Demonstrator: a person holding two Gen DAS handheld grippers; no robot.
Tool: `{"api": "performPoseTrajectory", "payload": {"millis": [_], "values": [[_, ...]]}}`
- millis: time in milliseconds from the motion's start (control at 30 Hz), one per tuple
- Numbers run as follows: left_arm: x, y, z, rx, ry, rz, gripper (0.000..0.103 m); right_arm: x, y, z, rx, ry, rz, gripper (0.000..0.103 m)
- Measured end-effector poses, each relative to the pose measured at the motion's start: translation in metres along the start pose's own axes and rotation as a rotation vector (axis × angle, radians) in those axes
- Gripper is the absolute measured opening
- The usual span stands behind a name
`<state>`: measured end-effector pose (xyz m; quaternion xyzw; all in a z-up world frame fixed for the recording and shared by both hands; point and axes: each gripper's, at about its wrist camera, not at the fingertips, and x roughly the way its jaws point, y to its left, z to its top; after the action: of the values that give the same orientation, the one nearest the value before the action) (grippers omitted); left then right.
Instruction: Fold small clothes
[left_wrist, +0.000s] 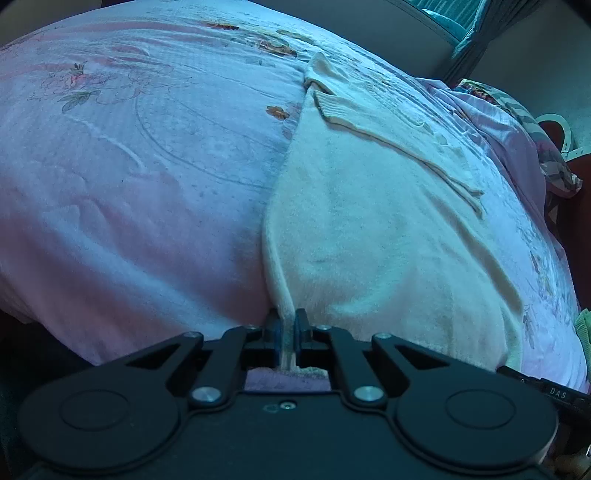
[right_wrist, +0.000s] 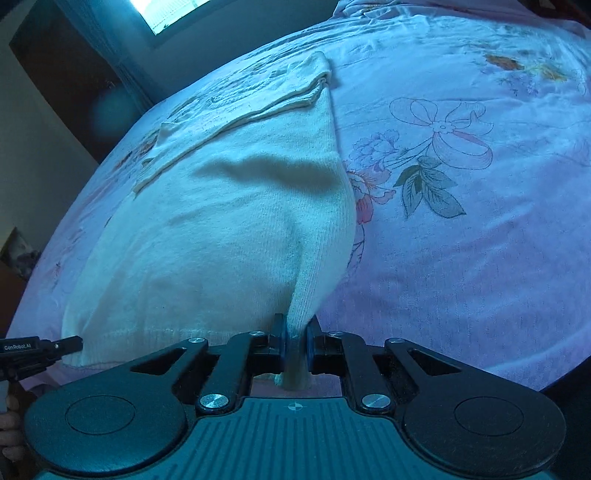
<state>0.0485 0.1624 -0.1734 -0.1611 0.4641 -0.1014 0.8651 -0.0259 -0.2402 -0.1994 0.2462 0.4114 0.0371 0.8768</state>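
Observation:
A cream knit sweater (left_wrist: 376, 229) lies flat on a pink flowered bedspread (left_wrist: 129, 177), with a sleeve folded across its upper part. My left gripper (left_wrist: 287, 319) is shut on the sweater's near left hem corner. In the right wrist view the sweater (right_wrist: 229, 229) fills the left half, and my right gripper (right_wrist: 295, 328) is shut on its near right hem corner, which is pulled up into a ridge. The left gripper's tip (right_wrist: 66, 345) shows at the sweater's other hem corner.
The bedspread (right_wrist: 480, 221) stretches wide to the right of the sweater. A bunched patterned cloth (left_wrist: 532, 125) lies at the bed's far right edge. A window (right_wrist: 173, 14) and dark wall lie beyond the bed.

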Motion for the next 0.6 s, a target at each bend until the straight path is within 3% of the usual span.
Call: {"api": "performPoseTrajectory", "payload": {"millis": [67,233,400,500,533,600], "values": [[-0.007,-0.002,0.002,-0.004,-0.028,-0.011,0.004,-0.006,0.0,0.002,0.013,-0.008,0.029,0.008],[-0.027,-0.007,0.007,0.048,-0.077,0.0,0.003,-0.029,0.02,-0.002,-0.153,-0.033,0.011,0.007],[-0.016,-0.006,0.003,0.088,-0.035,0.034,0.003,-0.01,0.012,-0.014,-0.203,0.056,-0.061,0.007],[-0.023,-0.008,0.007,0.09,-0.05,0.018,0.003,-0.02,0.015,-0.009,-0.199,0.006,-0.039,0.008],[-0.026,-0.009,0.01,0.092,-0.058,0.009,0.003,-0.023,0.014,-0.007,-0.184,-0.007,-0.027,0.013],[-0.031,-0.014,0.016,0.102,-0.068,-0.017,0.003,-0.029,0.007,-0.003,-0.144,-0.029,-0.027,0.036]]}}
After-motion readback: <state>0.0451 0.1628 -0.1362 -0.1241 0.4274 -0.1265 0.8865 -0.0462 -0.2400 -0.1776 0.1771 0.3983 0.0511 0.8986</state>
